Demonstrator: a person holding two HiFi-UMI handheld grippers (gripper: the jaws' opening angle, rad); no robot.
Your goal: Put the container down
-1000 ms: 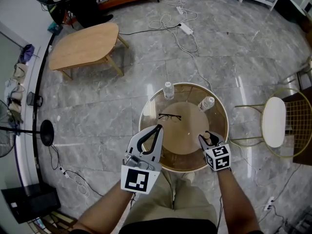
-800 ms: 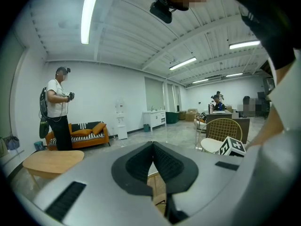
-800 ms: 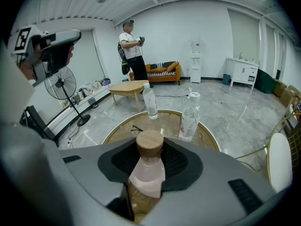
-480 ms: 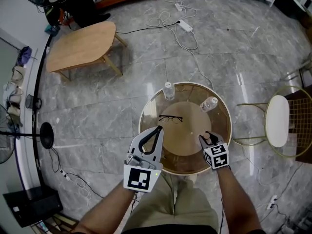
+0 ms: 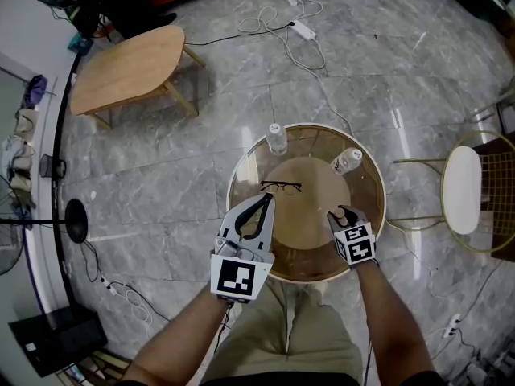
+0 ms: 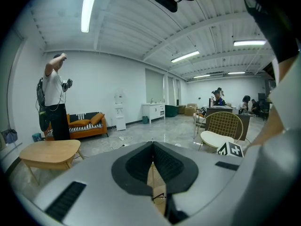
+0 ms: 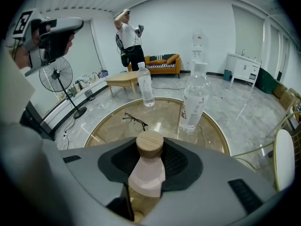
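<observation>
A small pink container (image 7: 146, 172) with a round wooden cap (image 7: 149, 144) stands upright between the jaws of my right gripper (image 7: 149, 158), which is shut on it. In the head view the right gripper (image 5: 342, 214) hangs over the near right part of the round glass table (image 5: 378, 191). My left gripper (image 5: 265, 199) is held over the table's near left edge, its jaws (image 6: 152, 145) shut with nothing in them. On the table are two clear water bottles (image 5: 276, 137) (image 5: 348, 161) and a pair of glasses (image 5: 281, 186).
A gold wire chair (image 5: 463, 191) with a white seat stands right of the table. A wooden coffee table (image 5: 125, 63) is at the far left, and cables with a power strip (image 5: 302, 26) lie on the marble floor. A fan stand (image 5: 76, 219) is at the left.
The head view has shifted a little, and both grippers have edged slightly forward over the table's near edge. The right one still holds the container.
</observation>
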